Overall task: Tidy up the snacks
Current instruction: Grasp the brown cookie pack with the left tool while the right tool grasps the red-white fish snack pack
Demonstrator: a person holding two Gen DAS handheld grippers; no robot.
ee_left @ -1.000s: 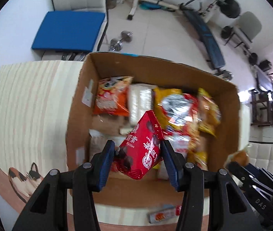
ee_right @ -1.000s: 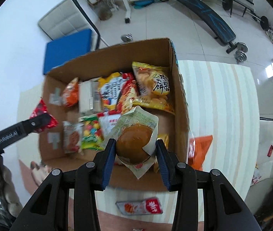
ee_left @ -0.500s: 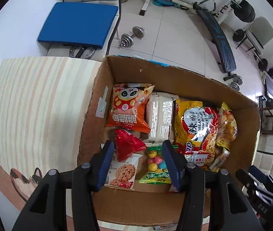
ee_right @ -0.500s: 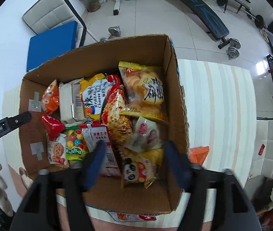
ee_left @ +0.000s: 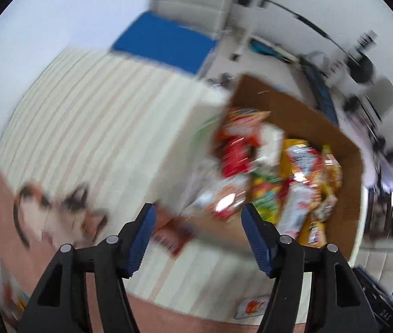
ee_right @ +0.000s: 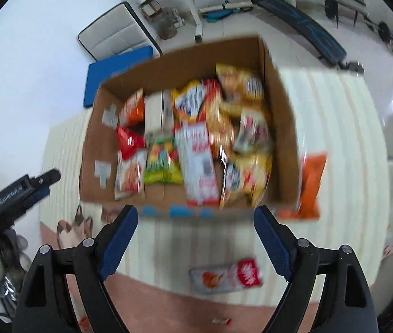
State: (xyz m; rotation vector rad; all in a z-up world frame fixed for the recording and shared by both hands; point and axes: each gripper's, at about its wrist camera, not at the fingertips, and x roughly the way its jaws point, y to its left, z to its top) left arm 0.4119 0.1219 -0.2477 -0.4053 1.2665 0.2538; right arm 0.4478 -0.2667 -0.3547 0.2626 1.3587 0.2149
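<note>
A cardboard box (ee_right: 282, 127) on the striped tablecloth is packed with snack packets. Among them are a red packet (ee_right: 128, 141) at its left side and a wrapped bun (ee_right: 254, 130) at its right. My right gripper (ee_right: 196, 216) hangs before the box's front wall, its jaws opening with nothing between them. My left gripper (ee_left: 197, 216) is over the box's (ee_left: 293, 105) front left corner in a blurred view, jaws opening and empty; it also shows as a black arm (ee_right: 43, 180). A white and red packet (ee_right: 225, 276) lies on the table in front of the box.
An orange packet (ee_right: 314, 183) leans outside the box's right wall. A small red packet (ee_left: 168, 238) lies on the cloth by the front left corner, near a cat drawing (ee_left: 57, 208). A blue-cushioned chair (ee_right: 118, 69) and gym gear stand behind the table.
The left gripper let go of the red packet and the right one of the bun; both now lie in the box. Both grippers opened and drew back toward the table's front, the left also swinging leftward.
</note>
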